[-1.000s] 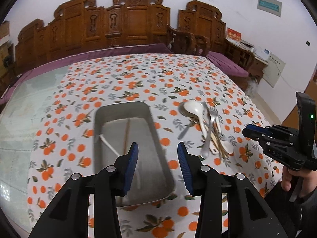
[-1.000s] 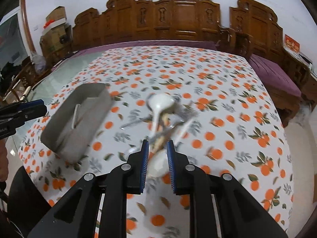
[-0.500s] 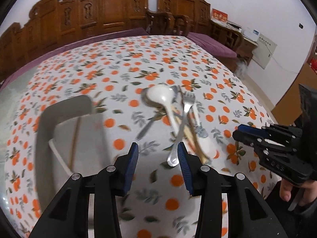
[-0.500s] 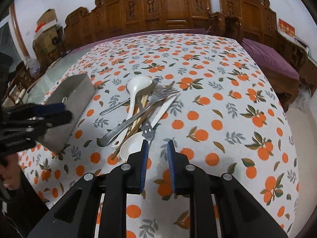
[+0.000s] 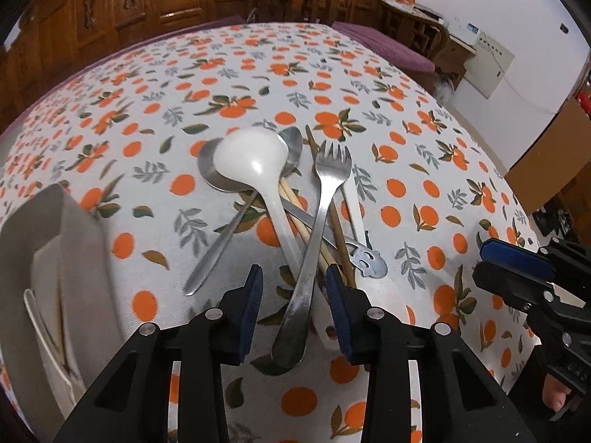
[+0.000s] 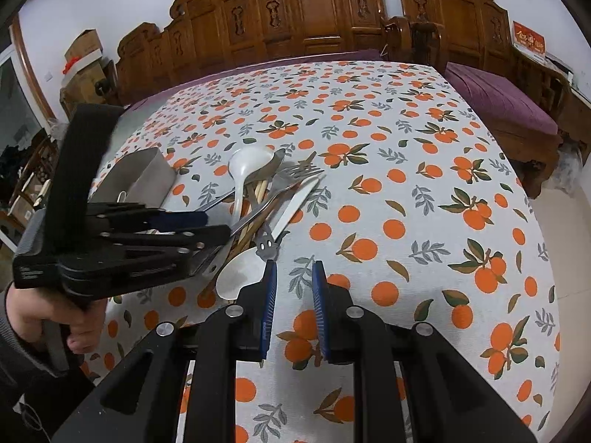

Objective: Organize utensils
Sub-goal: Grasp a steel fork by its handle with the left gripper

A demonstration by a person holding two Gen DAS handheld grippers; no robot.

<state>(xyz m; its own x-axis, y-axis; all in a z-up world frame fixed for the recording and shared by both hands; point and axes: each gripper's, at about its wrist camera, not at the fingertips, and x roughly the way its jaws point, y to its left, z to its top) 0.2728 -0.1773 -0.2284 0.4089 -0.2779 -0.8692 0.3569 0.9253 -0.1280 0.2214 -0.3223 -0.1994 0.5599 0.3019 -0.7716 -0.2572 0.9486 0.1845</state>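
1. The step in hand looks like picking the next piece from the pile: the left gripper [image 5: 293, 288] hangs over the near end of the heap, its jaws straddling the handle of the metal fork [image 5: 317, 221]. The jaws have just been closing, with the fork handle between them, but the pads are not yet pressing on it, so nothing is grasped.
2. The fork lies on top of the pile, tines toward the far side, crossing the white spoon [image 5: 258, 162], the chopsticks [image 5: 334, 221] and a metal spoon [image 5: 214, 173] beneath.
3. The grey tray [image 5: 79, 243] sits to the left of the pile, well apart from it, with a chopstick and a white piece already inside.
4. The right gripper [image 6: 293, 302] is released and empty, its jaws narrowly apart over bare tablecloth [image 6: 406, 192] just right of the pile's near end.
5. Next, I judge, the left jaws should finish closing on the fork handle alone, then lift straight up so the crossed pieces beneath do not drag along, and carry it left to the tray.
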